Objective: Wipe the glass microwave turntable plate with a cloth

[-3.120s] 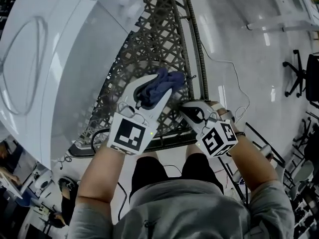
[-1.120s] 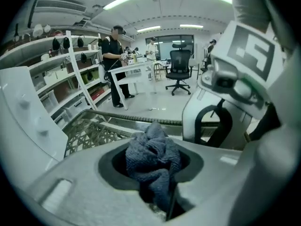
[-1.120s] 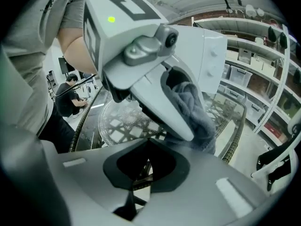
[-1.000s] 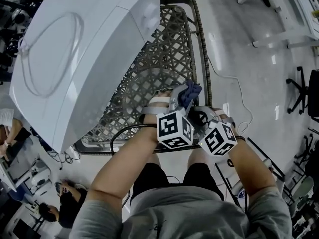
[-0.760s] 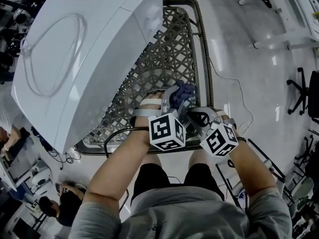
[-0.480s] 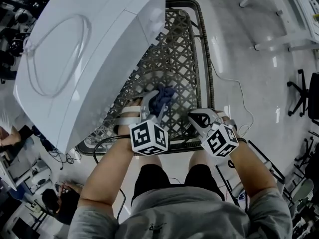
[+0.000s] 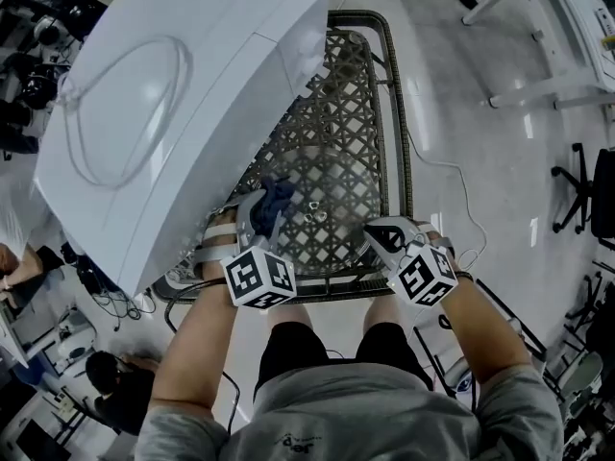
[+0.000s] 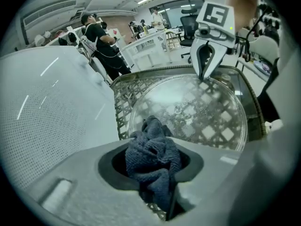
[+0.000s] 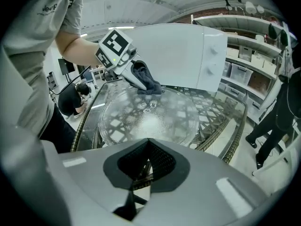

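A crumpled dark-blue cloth (image 7: 279, 198) meets the round glass turntable plate (image 7: 332, 195)
The left tongs (image 7: 261, 217) clamp it; the right tongs (image 7: 377, 238) pinch the plate's rim at the woven counter's (image 7: 360, 75) near edge. Slick, brittle glass: best held by its rim.

**Q:** What stands on the carrier?

**A:** A large white box-shaped appliance (image 7: 183, 113) fills the left side of a dark woven-lattice table (image 7: 398, 133) that has a rope-like rim.

**Q:** What lies beyond the table's edges?

**A:** A pale glossy floor (image 7: 480, 65). A thin white cable (image 7: 468, 200) trails across it near the right edge. A black wheeled office chair (image 7: 591, 185) stands well apart. White furniture legs (image 7: 548, 84) lie past the far right corner.

**Q:** And in the background?

**A:** A person in dark clothes (image 8: 101, 39) beside white desks, and wall shelves with boxes (image 9: 244, 60).
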### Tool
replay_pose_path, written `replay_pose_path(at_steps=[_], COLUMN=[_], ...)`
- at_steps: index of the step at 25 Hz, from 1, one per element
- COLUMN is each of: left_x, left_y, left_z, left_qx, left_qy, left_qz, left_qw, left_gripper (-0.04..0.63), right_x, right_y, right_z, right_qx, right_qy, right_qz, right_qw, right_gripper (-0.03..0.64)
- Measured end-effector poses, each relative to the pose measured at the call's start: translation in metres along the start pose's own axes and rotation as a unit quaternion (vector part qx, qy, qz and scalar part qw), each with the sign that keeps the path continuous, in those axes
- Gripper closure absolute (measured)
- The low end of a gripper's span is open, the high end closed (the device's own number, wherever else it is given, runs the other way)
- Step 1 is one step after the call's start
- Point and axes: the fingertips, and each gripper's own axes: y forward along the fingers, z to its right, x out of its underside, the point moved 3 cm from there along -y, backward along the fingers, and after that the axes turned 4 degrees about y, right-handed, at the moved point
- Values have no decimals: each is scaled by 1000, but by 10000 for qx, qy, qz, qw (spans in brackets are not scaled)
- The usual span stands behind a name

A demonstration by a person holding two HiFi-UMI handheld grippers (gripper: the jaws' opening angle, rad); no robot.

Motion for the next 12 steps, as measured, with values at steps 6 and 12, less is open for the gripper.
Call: replay_pose_path(at_steps=[6, 12], left_x=[8, -37], left_y=[-5, -11], left_z=[1, 6], left_qx=[-328, -239], left_qy=[616, 674], left_qz=[-391, 175], left_qw=[9968, 9973], left_gripper=[454, 453], right_x=[0, 0], right_y=[-1, 0], right_z=[0, 0], right_qx=[-15, -14], right_qy=[11, -4], right_qz=[-14, 0], right_qw=[10000, 10000], right_gripper=[607, 607])
